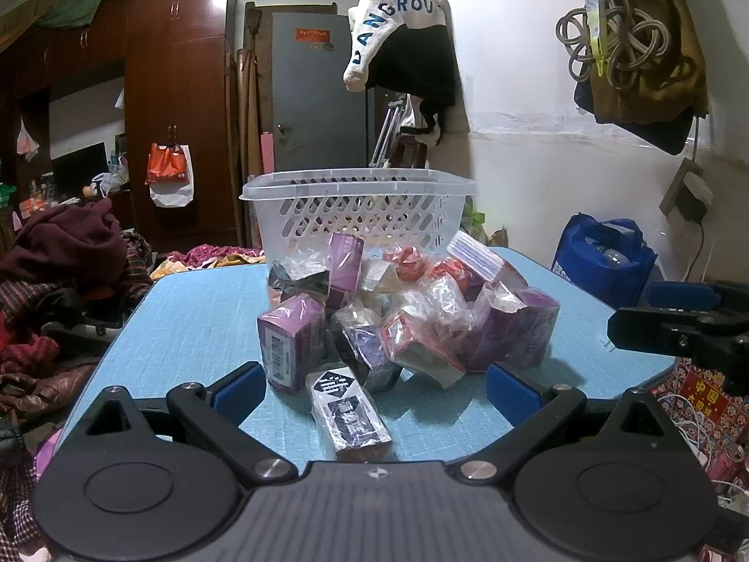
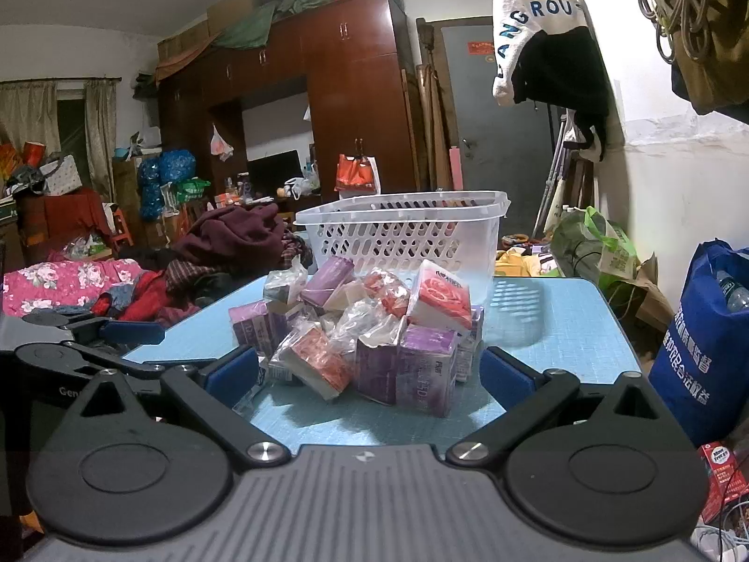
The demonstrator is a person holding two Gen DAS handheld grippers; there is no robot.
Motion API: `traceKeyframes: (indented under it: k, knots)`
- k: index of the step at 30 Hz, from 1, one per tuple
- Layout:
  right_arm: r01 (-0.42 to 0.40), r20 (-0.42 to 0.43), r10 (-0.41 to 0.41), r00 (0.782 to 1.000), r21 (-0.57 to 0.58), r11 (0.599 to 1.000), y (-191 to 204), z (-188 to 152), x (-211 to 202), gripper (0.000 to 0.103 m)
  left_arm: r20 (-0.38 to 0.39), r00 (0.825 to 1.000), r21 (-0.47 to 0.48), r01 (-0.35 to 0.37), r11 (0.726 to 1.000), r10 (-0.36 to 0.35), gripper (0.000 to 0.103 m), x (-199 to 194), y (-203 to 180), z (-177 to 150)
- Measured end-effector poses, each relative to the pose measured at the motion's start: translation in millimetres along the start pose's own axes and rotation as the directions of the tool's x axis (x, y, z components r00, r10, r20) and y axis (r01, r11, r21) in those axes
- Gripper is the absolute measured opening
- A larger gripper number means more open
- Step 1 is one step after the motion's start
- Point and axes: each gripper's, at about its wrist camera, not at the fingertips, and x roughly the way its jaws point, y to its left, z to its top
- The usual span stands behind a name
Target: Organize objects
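A heap of small wrapped packets and purple boxes (image 1: 407, 314) lies on the blue table (image 1: 187, 318), with a clear plastic basket (image 1: 360, 210) standing behind it. A dark packet (image 1: 348, 414) lies nearest, between the open fingers of my left gripper (image 1: 374, 391). In the right wrist view the same pile (image 2: 370, 328) sits before the basket (image 2: 407, 229), a purple box (image 2: 423, 370) at its front. My right gripper (image 2: 370, 372) is open around the pile's near edge, holding nothing. The right gripper also shows at the right edge of the left wrist view (image 1: 679, 323).
Heaped clothes (image 2: 234, 239) and bedding lie left of the table. A blue bag (image 2: 702, 346) stands on the floor at the right. A jacket (image 1: 402, 28) hangs on the wall above the basket. Wardrobes and a door fill the back.
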Motion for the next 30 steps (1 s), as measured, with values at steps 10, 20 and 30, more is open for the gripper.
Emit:
traceKeyframes:
  k: [10,20,30]
  knots:
    - [0.000,0.000,0.000,1.000,0.007,1.000,-2.0,0.4,-0.9,0.103,0.005,1.000,0.001,0.006,1.000,-0.006,0.102,-0.9,-0.7,-1.3]
    - [0.013,0.014,-0.013,1.000,0.002,1.000,-3.7,0.0,-0.5,0.103,0.011,1.000,0.013,-0.011,1.000,0.010,0.102,-0.6,1.3,-4.0]
    - [0.051,-0.019,-0.051,0.999,-0.011,0.999,-21.7,-14.2,29.7,0.103,-0.072,0.997,0.021,-0.018,1.000,0.020,0.099,30.3,18.7,-29.6]
